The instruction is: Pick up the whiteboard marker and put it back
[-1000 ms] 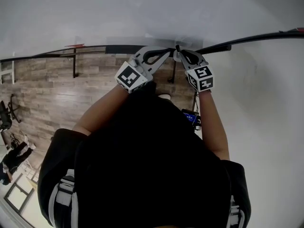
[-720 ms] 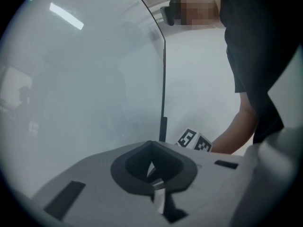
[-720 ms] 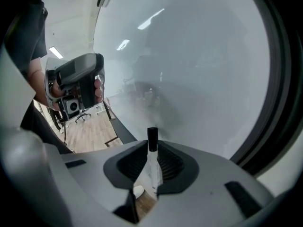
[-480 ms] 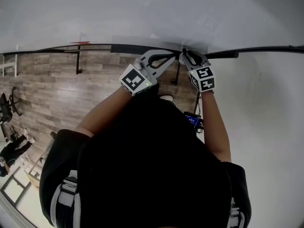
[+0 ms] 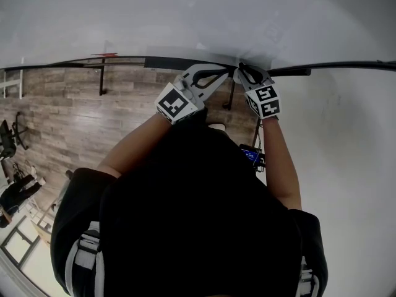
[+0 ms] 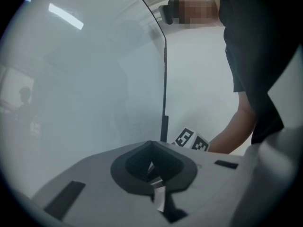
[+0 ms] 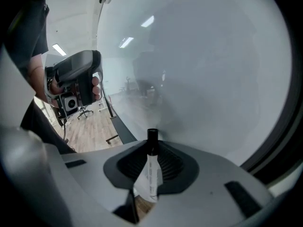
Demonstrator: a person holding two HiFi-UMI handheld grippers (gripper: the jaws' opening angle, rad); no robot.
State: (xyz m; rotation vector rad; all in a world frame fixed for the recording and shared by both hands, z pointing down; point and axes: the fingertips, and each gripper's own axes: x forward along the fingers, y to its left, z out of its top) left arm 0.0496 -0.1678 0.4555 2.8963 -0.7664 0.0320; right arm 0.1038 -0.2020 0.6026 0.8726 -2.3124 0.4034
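The whiteboard marker (image 7: pixel 150 174), white with a black cap, stands upright between the jaws of my right gripper (image 7: pixel 151 167), which is shut on it. Its cap points at the whiteboard (image 7: pixel 203 70). In the head view the right gripper (image 5: pixel 244 72) sits at the black rail (image 5: pixel 124 61) along the board's lower edge; the marker is too small to make out there. My left gripper (image 5: pixel 216 74) is close beside it on the left, tips almost touching it. In the left gripper view its jaws (image 6: pixel 152 171) are together, with only a pale sliver in the seam.
The whiteboard (image 5: pixel 185 17) fills the top of the head view and curves down the right side. Wooden floor (image 5: pixel 74 122) lies at the left, with a chair and clutter at its edge. The person's dark torso (image 5: pixel 192 215) covers the lower middle.
Over the first half second both grippers sat a little further right along the rail in the picture. Since then neither has visibly moved.
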